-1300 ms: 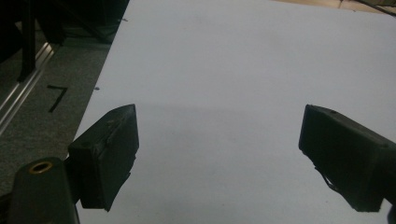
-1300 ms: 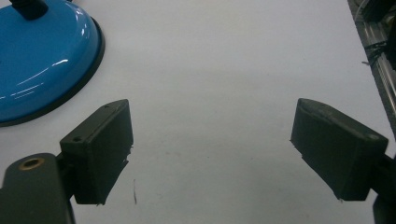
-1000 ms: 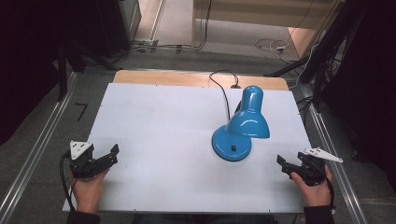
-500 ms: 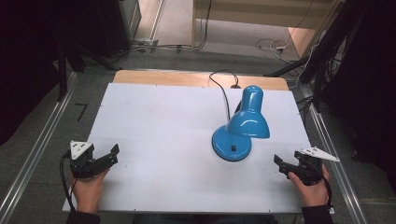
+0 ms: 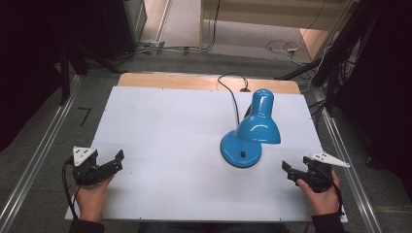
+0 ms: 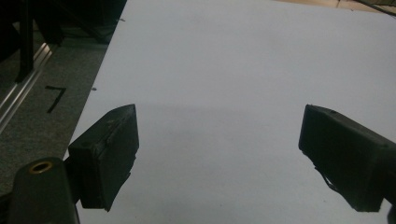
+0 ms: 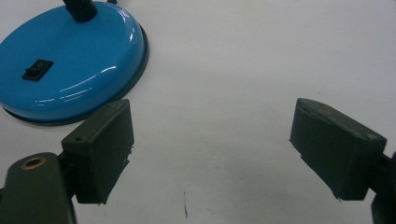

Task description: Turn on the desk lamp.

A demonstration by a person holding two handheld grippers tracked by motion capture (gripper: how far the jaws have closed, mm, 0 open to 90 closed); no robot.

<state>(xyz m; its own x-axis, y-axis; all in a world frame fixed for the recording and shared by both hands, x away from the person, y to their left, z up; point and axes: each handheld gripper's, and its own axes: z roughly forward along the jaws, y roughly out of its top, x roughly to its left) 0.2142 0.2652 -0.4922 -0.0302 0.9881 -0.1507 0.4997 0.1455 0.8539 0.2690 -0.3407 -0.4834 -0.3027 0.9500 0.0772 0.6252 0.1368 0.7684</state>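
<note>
Right of centre on the white worktop (image 5: 160, 121), glossy blue metal desk lamp (image 5: 252, 131): rigid, slippery, base-heavy; grab the neck. Right gripper (image 5: 290, 172), left gripper (image 5: 114, 161) jaws wide, empty.

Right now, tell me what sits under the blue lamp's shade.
Under the shade sits the lamp's round blue base, with a black rocker switch on its front part. The shade covers the back of the base and the foot of the neck, and the bulb socket cannot be seen.
</note>
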